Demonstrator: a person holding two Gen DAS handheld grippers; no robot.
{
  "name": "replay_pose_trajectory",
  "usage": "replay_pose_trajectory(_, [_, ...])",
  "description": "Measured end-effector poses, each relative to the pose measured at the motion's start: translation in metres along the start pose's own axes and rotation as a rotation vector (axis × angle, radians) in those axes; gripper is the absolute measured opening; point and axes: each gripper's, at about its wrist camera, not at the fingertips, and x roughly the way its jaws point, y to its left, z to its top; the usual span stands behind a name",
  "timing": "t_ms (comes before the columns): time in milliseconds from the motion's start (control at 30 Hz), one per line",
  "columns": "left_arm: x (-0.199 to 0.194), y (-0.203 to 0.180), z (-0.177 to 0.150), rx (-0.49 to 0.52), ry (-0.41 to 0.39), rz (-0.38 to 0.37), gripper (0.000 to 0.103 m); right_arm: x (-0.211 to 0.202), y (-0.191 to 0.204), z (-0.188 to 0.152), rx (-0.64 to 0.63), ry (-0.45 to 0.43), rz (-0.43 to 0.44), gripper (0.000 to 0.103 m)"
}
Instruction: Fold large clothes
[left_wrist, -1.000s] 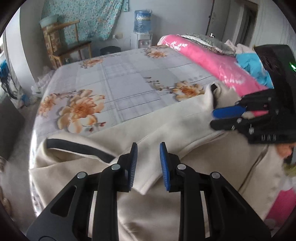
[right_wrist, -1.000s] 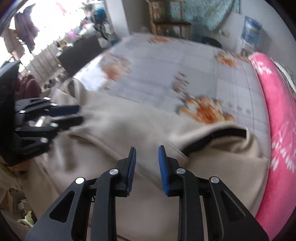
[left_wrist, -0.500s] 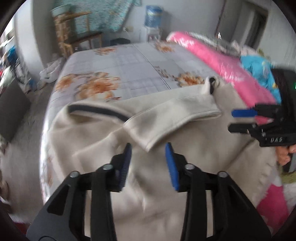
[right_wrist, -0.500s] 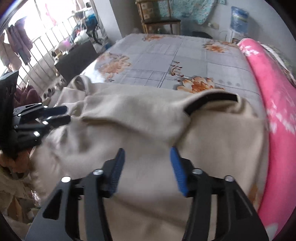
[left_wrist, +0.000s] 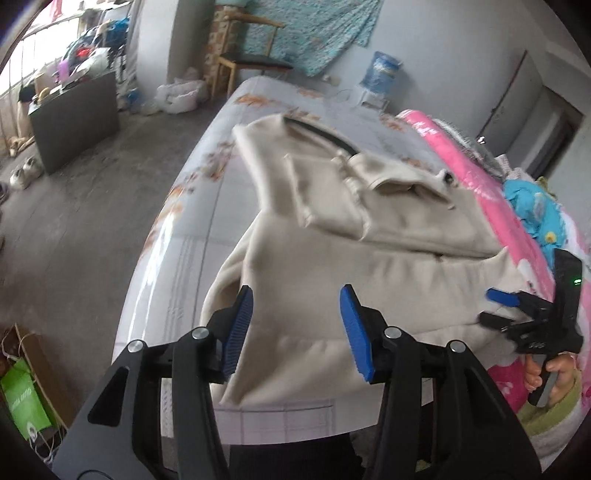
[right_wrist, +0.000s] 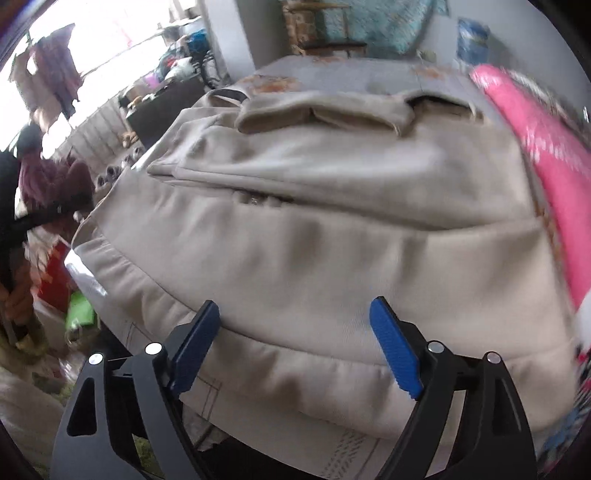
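A large beige jacket (left_wrist: 332, 266) lies flat on the bed, its sleeves folded in across the chest near the dark-lined collar (left_wrist: 325, 134). My left gripper (left_wrist: 297, 328) hovers over the jacket's near left hem corner. Its jaws are opening, and no cloth is pinched between the blue pads. In the right wrist view the same jacket (right_wrist: 332, 240) fills the frame, and my right gripper (right_wrist: 295, 343) hangs above the hem band with its jaws opening wide, holding nothing. The right gripper (left_wrist: 493, 306) also shows at the jacket's right edge, held by a hand.
The bed has a grey floral sheet (left_wrist: 207, 206) and a pink blanket (left_wrist: 472, 166) along its right side. Beyond it stand a wooden chair (left_wrist: 251, 62) and a water dispenser (left_wrist: 380, 74). A dark cabinet (left_wrist: 74, 118) and a green bag (left_wrist: 22, 402) are on the floor at left.
Both grippers have let go of the sleeves, opened, and drawn back to the jacket's near hem. The sleeves now lie folded across the body.
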Motion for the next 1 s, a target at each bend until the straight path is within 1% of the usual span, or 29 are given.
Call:
replay_pose_trajectory(133, [0.006,0.005,-0.001,-0.012,-0.007,0.048,0.047,-0.001,-0.001,-0.001,0.015,-0.004,0.002,0.083])
replay_pose_trajectory(200, [0.011,0.01,-0.002,-0.032,0.015,0.06,0.047,0.0,0.0,0.0,0.013,-0.004,-0.002,0.083])
replay_pose_trajectory(233, [0.015,0.014,-0.002,-0.046,0.039,0.068,0.047,0.001,0.0,0.0,0.014,-0.005,-0.002,0.083])
replay_pose_trajectory(300, [0.021,0.019,-0.002,-0.072,0.064,0.036,0.046,0.0,-0.001,-0.001,0.014,-0.008,-0.004,0.083])
replay_pose_trajectory(333, [0.02,0.019,-0.002,-0.078,0.062,0.021,0.045,0.0,0.0,-0.001,0.014,-0.007,-0.005,0.083])
replay_pose_trajectory(467, [0.006,0.015,-0.001,-0.065,-0.004,-0.095,0.045,0.0,0.0,-0.001,0.009,-0.008,-0.007,0.083])
replay_pose_trajectory(567, [0.005,0.014,0.002,-0.062,-0.013,-0.17,0.045,0.0,0.0,-0.001,0.009,-0.009,-0.009,0.084])
replay_pose_trajectory(633, [0.015,0.019,0.004,-0.087,0.013,-0.174,0.045,0.0,0.0,-0.002,0.01,-0.01,-0.01,0.084])
replay_pose_trajectory(700, [0.032,0.03,0.005,-0.147,0.065,-0.166,0.044,0.0,0.0,-0.002,0.01,-0.01,-0.01,0.084])
replay_pose_trajectory(733, [0.036,0.033,0.005,-0.166,0.073,-0.17,0.039,0.0,0.0,-0.002,0.01,-0.009,-0.009,0.084])
replay_pose_trajectory(800, [0.039,0.035,0.009,-0.177,0.065,-0.175,0.039,0.0,0.0,-0.002,0.009,-0.009,-0.01,0.084])
replay_pose_trajectory(833, [0.039,0.033,0.011,-0.174,0.064,-0.177,0.039,0.0,0.001,-0.002,0.01,-0.009,-0.011,0.084])
replay_pose_trajectory(933, [0.031,0.019,0.014,-0.12,0.025,-0.234,0.039,0.0,0.001,-0.002,0.008,-0.01,-0.01,0.084])
replay_pose_trajectory(967, [0.028,0.012,0.014,-0.087,0.014,-0.24,0.039,0.0,0.001,-0.002,0.008,-0.011,-0.01,0.084])
replay_pose_trajectory(1000, [0.028,0.006,0.014,-0.055,0.014,-0.224,0.039,0.0,0.001,-0.002,0.007,-0.013,-0.009,0.084])
